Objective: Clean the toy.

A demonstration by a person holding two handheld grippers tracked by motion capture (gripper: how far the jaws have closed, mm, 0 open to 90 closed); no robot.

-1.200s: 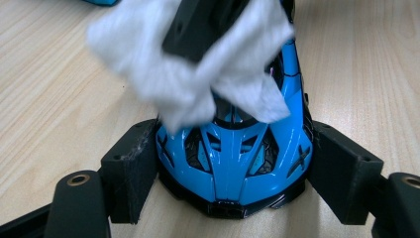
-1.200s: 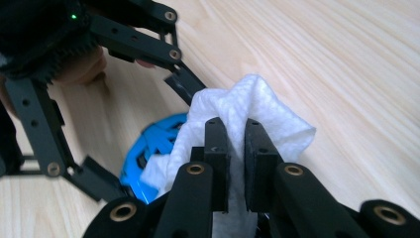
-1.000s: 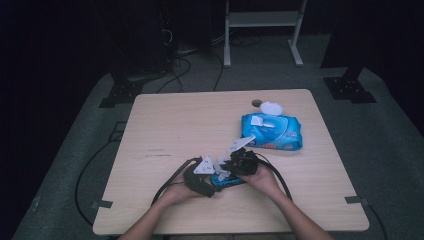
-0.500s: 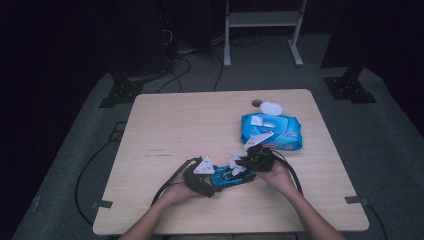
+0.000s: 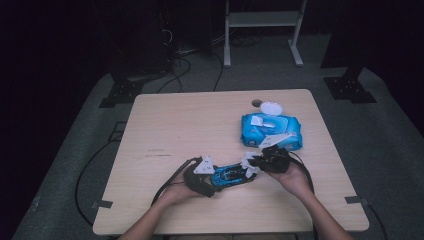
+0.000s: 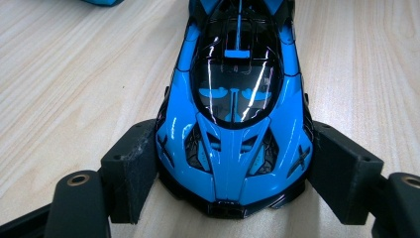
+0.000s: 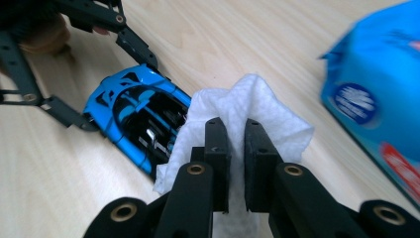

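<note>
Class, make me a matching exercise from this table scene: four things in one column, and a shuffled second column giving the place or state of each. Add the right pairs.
Things
1. toy car
2. white wipe
3. blue wipes pack
4. white lid

Places or states
A. lies on the table beyond the pack
B. clamped between the left gripper's jaws
C. lies flat on the table, untouched
D. pinched in the right gripper, against the car's end

Pairs: 1-B, 2-D, 3-C, 4-A
</note>
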